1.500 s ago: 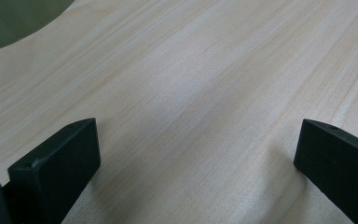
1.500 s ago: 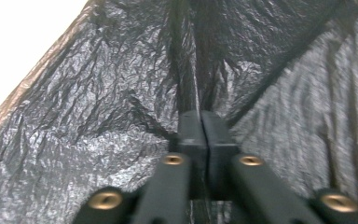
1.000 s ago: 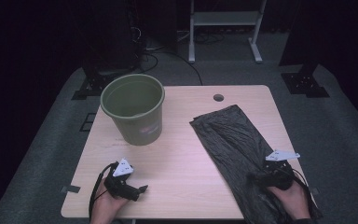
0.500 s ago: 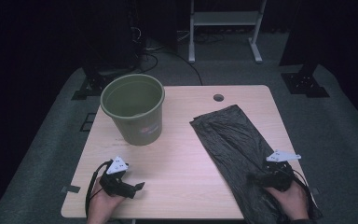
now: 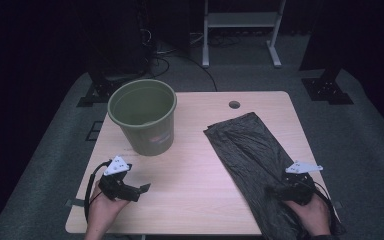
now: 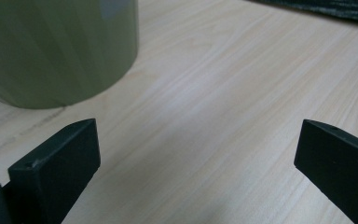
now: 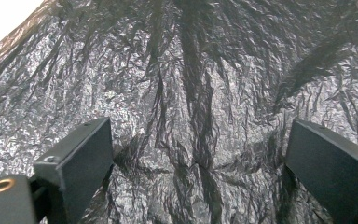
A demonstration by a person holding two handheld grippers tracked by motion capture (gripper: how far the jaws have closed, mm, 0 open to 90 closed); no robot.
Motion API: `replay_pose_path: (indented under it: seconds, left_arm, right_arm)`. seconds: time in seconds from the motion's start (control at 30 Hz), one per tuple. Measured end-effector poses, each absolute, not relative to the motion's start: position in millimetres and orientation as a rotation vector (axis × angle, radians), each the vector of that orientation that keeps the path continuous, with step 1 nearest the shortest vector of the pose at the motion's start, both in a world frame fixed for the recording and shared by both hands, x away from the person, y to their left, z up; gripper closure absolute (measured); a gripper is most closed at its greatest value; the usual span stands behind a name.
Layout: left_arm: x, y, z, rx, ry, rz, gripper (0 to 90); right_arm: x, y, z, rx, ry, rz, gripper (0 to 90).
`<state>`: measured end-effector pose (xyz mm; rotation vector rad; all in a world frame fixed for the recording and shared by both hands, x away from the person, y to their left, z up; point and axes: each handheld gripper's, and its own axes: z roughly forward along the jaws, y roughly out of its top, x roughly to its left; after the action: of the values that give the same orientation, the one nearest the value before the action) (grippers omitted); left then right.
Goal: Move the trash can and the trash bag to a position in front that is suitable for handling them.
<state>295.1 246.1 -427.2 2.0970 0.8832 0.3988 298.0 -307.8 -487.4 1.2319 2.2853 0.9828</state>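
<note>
An olive-green bucket (image 5: 142,115) stands upright on the left half of the wooden table (image 5: 195,165). A crinkled black plastic bag (image 5: 252,150) lies flat on the right half and hangs over the front edge. My left gripper (image 5: 141,189) rests near the front left, open, its jaws pointing right over bare wood. In the left gripper view the bucket wall (image 6: 56,46) rises at the upper left and nothing lies between the jaws (image 6: 196,154). My right gripper (image 5: 272,190) sits low over the near part of the bag, open, with the bag (image 7: 196,84) spread under its jaws.
A round cable hole (image 5: 234,104) sits near the table's far edge. Beyond the table stand a white metal frame (image 5: 240,30) and dark stand bases (image 5: 327,90) on the grey floor. Bare wood lies between bucket and bag.
My left gripper has shifted a little to the left and slightly away from the front edge. The right gripper, bag and bucket have hardly moved.
</note>
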Motion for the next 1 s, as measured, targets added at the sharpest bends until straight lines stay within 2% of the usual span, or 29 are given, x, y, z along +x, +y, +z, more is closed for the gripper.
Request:
replay_pose_path:
  seconds: [1.0]
  left_arm:
    - [319.8, 252.0, -336.4, 2.059, 0.908, 0.441, 0.0]
  right_arm:
    - [298.0, -307.9, -487.4, 1.231, 2.285, 0.982, 6.6]
